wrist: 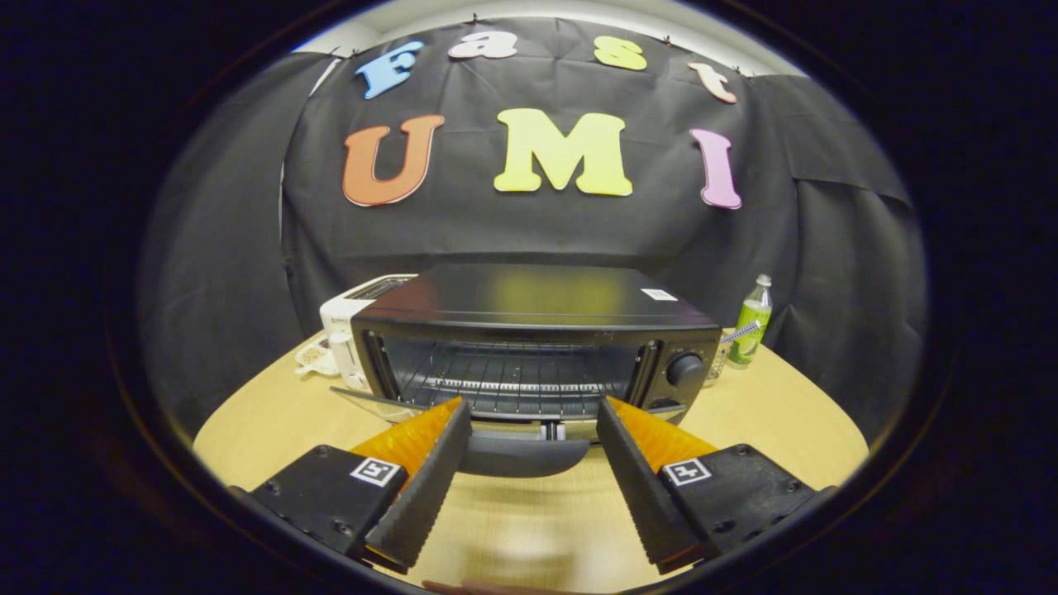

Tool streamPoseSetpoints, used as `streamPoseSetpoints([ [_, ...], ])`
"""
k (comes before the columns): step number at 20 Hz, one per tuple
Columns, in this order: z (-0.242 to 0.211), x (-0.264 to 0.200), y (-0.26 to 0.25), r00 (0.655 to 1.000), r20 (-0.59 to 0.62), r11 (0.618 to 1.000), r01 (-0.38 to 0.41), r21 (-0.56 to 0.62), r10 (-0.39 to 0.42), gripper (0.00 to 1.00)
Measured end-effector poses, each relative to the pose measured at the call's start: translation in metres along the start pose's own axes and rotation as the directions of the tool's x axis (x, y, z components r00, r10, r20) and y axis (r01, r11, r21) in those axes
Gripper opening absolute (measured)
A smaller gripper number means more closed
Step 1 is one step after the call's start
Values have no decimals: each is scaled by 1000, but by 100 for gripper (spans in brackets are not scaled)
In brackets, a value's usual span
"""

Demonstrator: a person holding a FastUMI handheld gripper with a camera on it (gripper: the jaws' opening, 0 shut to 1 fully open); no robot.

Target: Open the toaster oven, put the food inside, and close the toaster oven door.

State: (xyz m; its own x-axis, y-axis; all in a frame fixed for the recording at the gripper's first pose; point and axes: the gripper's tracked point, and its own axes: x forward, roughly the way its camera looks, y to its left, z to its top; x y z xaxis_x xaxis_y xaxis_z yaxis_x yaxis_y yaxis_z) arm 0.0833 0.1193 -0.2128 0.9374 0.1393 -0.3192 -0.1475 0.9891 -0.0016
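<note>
A black toaster oven (529, 330) stands on the wooden table (760, 405) just ahead of my fingers. Its glass door (388, 403) hangs folded down toward me, with the dark handle (521, 454) lying between my fingertips. Inside I see a wire rack (512, 376) with nothing on it. My gripper (533, 409) is open, the fingers spread wide on either side of the handle and touching nothing. A small plate with food (312, 355) sits beside the white toaster, left of the oven.
A white slot toaster (351, 318) stands close against the oven's left side. A green bottle (750, 322) stands to the oven's right near the table's back edge. Black cloth closes off the booth behind. Bare tabletop lies under my fingers.
</note>
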Motion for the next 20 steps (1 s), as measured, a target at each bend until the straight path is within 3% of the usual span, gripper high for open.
streamPoseSetpoints([
  [14, -52, -22, 4, 1000, 26, 998, 5, 70, -7, 98],
  [20, -128, -24, 3, 990, -141, 996, -2, 88, 14, 98],
])
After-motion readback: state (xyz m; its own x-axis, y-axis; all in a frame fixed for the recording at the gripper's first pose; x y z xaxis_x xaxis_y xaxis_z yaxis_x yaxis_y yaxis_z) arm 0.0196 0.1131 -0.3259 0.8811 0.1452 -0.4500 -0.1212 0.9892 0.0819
